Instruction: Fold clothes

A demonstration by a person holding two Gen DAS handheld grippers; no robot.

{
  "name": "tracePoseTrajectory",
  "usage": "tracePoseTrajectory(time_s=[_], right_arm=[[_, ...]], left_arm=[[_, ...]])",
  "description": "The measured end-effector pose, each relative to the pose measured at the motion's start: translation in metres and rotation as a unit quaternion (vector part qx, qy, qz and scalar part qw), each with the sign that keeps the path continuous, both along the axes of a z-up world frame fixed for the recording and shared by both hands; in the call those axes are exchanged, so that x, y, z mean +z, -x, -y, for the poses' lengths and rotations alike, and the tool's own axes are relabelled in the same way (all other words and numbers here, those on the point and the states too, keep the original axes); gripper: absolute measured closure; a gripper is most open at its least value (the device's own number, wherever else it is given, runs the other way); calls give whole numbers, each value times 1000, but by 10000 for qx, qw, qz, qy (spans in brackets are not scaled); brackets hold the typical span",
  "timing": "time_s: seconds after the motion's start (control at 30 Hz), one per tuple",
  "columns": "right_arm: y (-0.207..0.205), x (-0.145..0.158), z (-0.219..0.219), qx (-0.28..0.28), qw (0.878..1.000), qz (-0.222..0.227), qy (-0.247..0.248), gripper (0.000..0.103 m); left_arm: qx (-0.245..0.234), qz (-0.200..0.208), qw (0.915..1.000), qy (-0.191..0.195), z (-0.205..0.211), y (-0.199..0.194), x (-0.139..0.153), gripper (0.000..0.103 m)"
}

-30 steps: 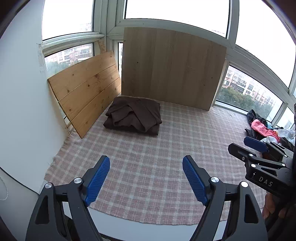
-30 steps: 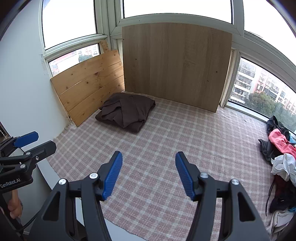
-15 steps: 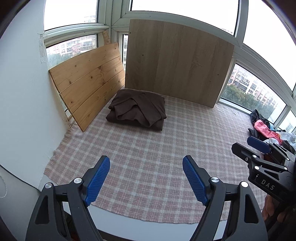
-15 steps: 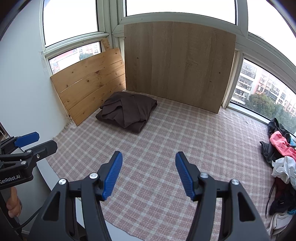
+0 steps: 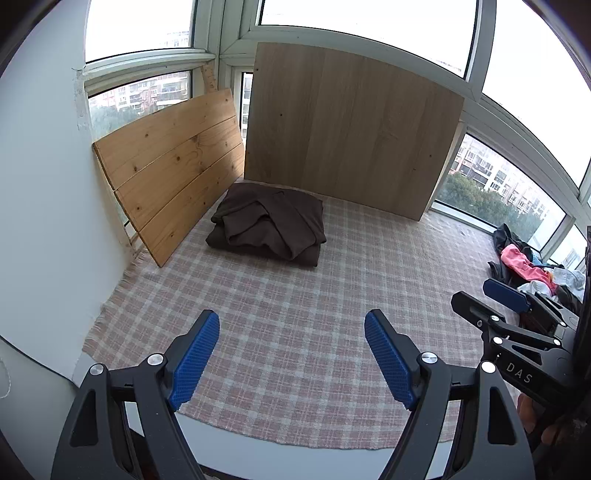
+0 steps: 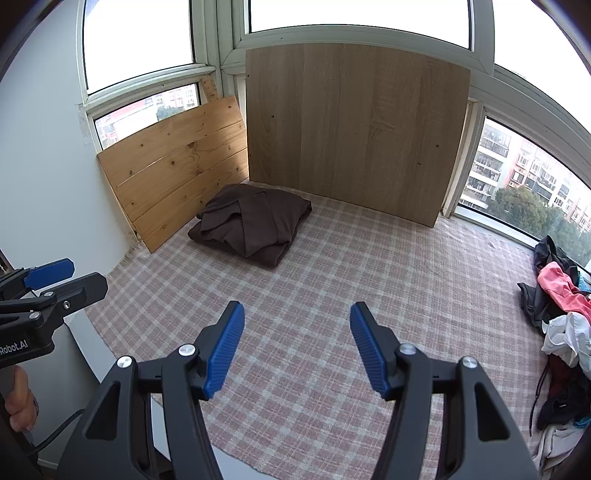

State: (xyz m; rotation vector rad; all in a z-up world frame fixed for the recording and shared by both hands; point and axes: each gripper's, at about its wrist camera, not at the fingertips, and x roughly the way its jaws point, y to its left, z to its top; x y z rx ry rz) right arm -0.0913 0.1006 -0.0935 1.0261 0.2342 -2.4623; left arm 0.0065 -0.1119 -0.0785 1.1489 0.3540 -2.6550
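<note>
Across the whole floor of the bay lies a checked cloth [image 5: 295, 321], pink and grey, its frayed edge at 9 o'clock against the white wall [image 5: 40, 221]. Windows [image 6: 351, 18] ring the bay from 10 o'clock round to 3 o'clock, with apartment blocks outside. At 12 o'clock a pale board [image 5: 351, 136] stands upright against the glass. At 10 o'clock a plank panel [image 5: 173, 173] of three knotty boards leans on the wall, its lower corner touching the cloth. Just in front of both, at 11 o'clock, rests a brown garment [image 5: 269, 229], folded into a thick square bundle with a loose flap on top; it lies well apart from both grippers. At 3 o'clock, by the window, sits a clothes pile [image 6: 561, 317], unfolded: black, pink and white pieces tumbled together. At 6 o'clock in its own view, the left gripper [image 5: 291, 354] hangs above the cloth, jaws spread wide, nothing between the blue pads. Likewise the right gripper [image 6: 297, 343] hangs released and empty, jaws somewhat narrower. Each gripper shows at the edge of the other's view, with part of a hand [image 6: 16, 398] below it.
</note>
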Motion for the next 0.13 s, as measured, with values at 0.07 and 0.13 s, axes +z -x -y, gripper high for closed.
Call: tracePoseTrajectory(time_s=[0.07,0.13], right_arm=[[1,0,0,6,10000,3,1,44],[3,0,-3,46,10000,15,2,44]], left_arm=[[27,-20,10000,7,1,0,0,23],[66,-73,9999,36,1,-1,1,23]])
